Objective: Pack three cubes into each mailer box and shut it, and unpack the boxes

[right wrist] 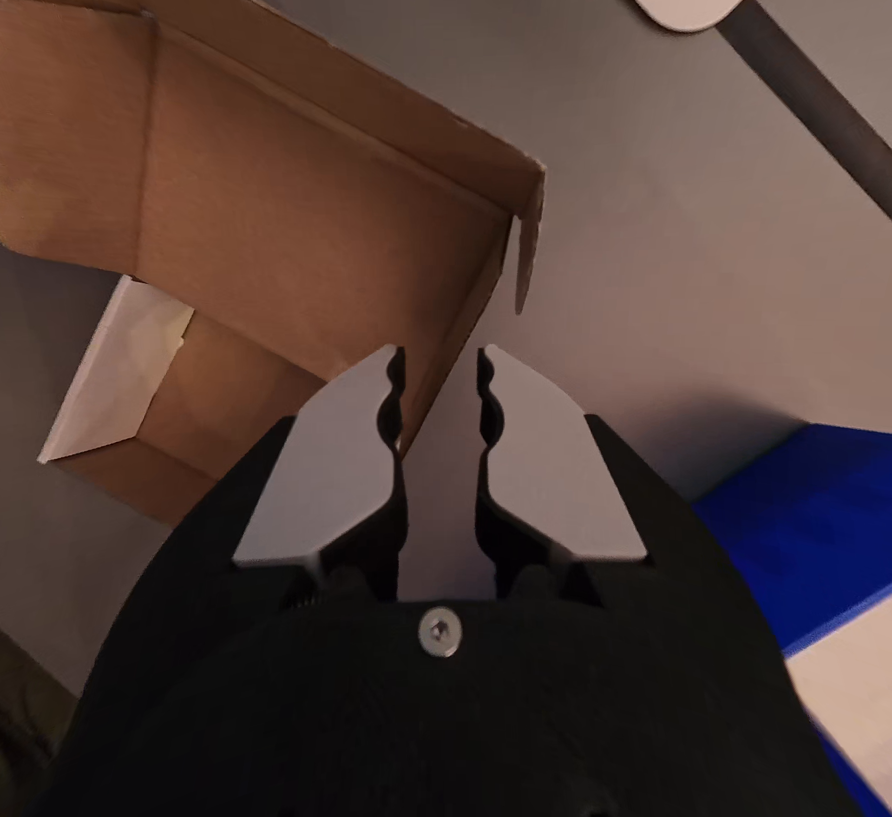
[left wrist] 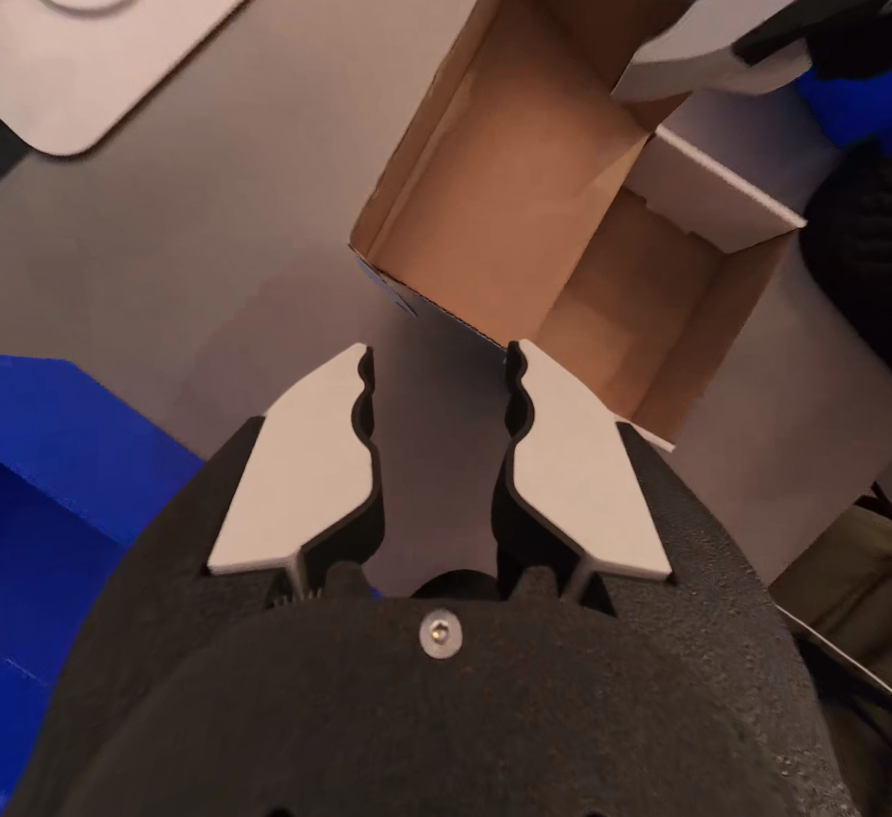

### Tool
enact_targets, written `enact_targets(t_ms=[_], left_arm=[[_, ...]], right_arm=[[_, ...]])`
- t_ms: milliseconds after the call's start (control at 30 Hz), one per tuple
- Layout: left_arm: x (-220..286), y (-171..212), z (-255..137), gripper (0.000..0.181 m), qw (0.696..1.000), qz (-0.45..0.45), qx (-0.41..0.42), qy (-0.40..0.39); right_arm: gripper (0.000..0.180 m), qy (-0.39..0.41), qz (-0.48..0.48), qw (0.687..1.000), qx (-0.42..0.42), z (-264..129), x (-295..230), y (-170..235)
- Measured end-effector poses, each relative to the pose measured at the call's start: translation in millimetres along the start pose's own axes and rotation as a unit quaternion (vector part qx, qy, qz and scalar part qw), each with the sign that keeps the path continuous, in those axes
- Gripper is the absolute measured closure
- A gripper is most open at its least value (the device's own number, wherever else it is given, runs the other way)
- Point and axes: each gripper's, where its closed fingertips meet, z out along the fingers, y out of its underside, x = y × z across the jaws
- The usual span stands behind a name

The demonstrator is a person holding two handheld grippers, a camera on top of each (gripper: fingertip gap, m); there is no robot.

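A: Cardboard, thin stuff. Mailer box (left wrist: 627, 301) sits open on the grey surface (left wrist: 193, 238), just ahead and to the right of the left claw (left wrist: 439, 354); nothing visible in the part of the tray I can see.

B: And the lid?

A: Lid (left wrist: 507, 156) stands up, brown inside facing us. Left claw is parted w/ nothing between its fingers. Right claw (right wrist: 440, 354) also parted and empty, the lid's edge (right wrist: 458, 359) running right in front of its tips (can't tell if it touches).

B: Cubes?

A: A blue block (left wrist: 72, 480) shows just left of the left claw, and another blue shape (right wrist: 796, 528) just right of the right claw; probably cubes, but views are cropped.

B: How will the box handle?

A: Light and stiff-ish along folds, I'd judge, but walls would flex or crease under a hard pinch. Best hold: lid's free edge near a corner, gently. Box prob. slides on that smooth surface if pushed.
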Motion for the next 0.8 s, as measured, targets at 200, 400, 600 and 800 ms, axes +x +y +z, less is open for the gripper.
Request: enact_targets(t_ms=[200, 400, 600, 800], left_arm=[[8.8, 7.7, 21.2, 0.135, 0.999, -0.003, -0.040, 0.023], [13.0, 10.6, 30.4, 0.137, 0.998, -0.012, -0.055, 0.041], [7.1, 12.7, 33.7, 0.140, 0.997, -0.018, -0.064, 0.048], [-21.3, 4.9, 32.2, 0.155, 0.999, -0.026, -0.042, -0.013]], right_arm=[[0.171, -0.014, 0.017, 0.999, -0.030, 0.4, -4.0, 9.7], [0.174, -0.019, 0.048, 0.998, -0.020, 0.1, -6.8, 5.1], [0.175, -0.005, 0.063, 0.998, -0.012, 2.9, -5.2, 0.8], [0.173, -0.019, 0.061, 0.998, 0.011, 5.6, -13.8, -9.3]])
